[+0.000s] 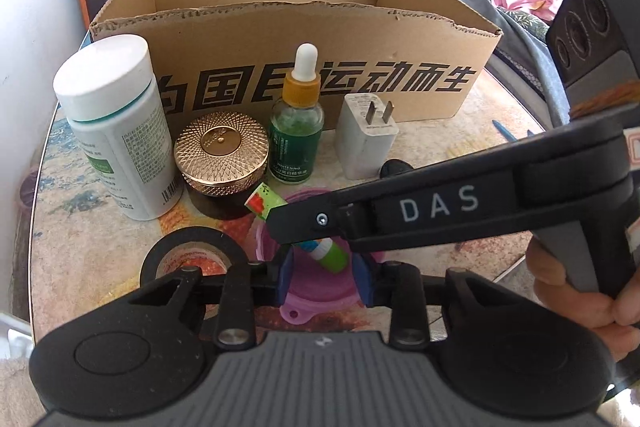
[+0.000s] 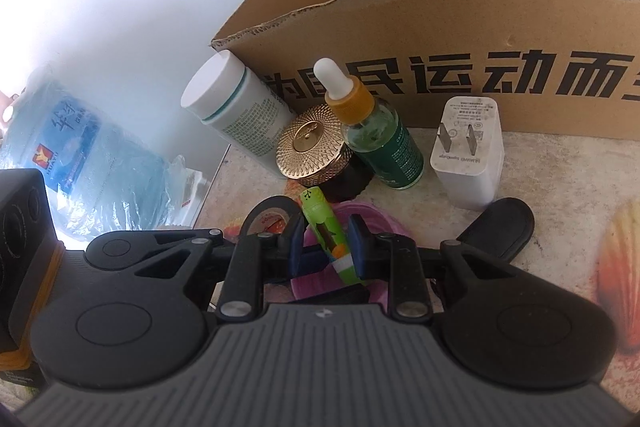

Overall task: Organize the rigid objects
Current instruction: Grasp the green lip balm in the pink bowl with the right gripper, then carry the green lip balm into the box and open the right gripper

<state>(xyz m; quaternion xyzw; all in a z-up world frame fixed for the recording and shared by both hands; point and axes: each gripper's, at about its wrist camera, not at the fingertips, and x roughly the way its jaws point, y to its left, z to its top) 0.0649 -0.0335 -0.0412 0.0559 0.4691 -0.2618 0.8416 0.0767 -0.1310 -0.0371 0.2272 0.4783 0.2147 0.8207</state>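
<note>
A green tube with a red-and-white printed end lies slanted over a flattened purple silicone cup. My right gripper reaches in from the right and is shut on the tube's middle. My left gripper straddles the tube's green end just above the cup, with small gaps showing at both blue pads, so it reads as open. One left pad shows under the right fingers.
An open cardboard box stands behind a row: white bottle, gold-lidded jar, dropper bottle, white charger. A black tape roll lies to the left and a black oval piece to the right. A water jug stands off the table's left edge.
</note>
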